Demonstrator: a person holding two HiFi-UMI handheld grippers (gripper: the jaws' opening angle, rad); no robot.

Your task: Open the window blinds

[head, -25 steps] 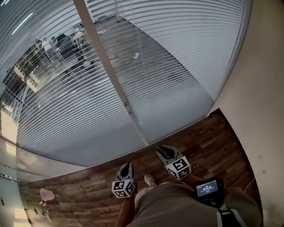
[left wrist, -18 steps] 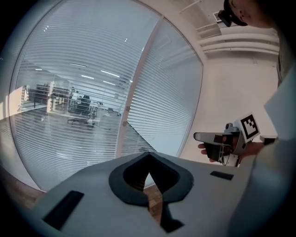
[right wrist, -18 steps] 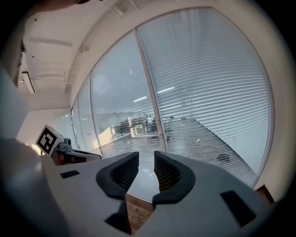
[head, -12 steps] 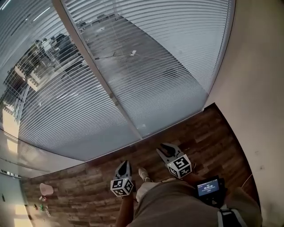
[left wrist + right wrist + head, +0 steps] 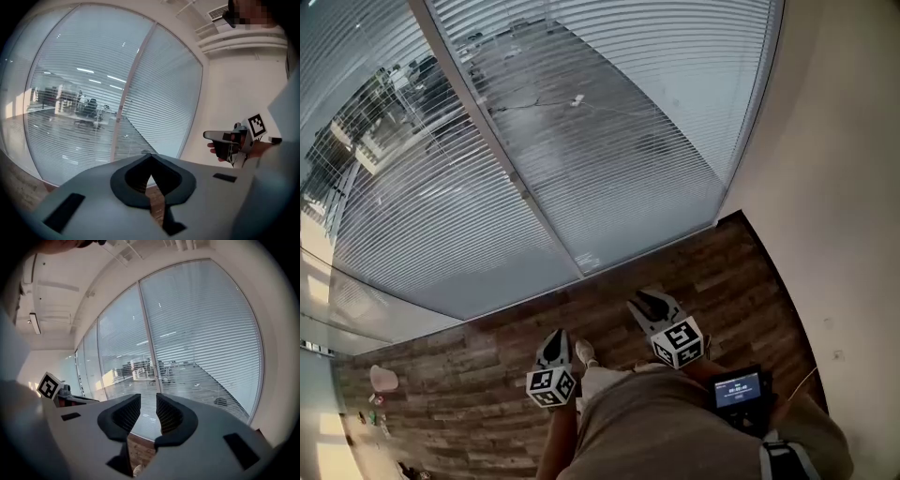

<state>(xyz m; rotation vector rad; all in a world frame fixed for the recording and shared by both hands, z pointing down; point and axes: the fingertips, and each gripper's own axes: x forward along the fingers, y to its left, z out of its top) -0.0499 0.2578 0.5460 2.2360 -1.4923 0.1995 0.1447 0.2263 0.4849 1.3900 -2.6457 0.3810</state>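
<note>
Facing the window blinds (image 5: 609, 122), which hung fully lowered over the glass on either side of a frame post (image 5: 502, 159), the person held both grippers low above the wooden floor (image 5: 722, 272), well apart from the slats. The left gripper (image 5: 554, 337) was clenched on nothing; the right gripper (image 5: 651, 302) had its jaws a little apart, also empty. No cord or wand could be made out in any view, so the likeliest slip, as I judged it, was a jaw pushed among the thin slats, bending them, or a reach with the left jaws not yet parted. The head view alone showed the floor, a shoe (image 5: 585, 352) and a small screen (image 5: 738, 389) at the waist. The left gripper view alone showed the right gripper against the pale wall (image 5: 225, 93), while the right gripper view showed further panes running off leftward.
</note>
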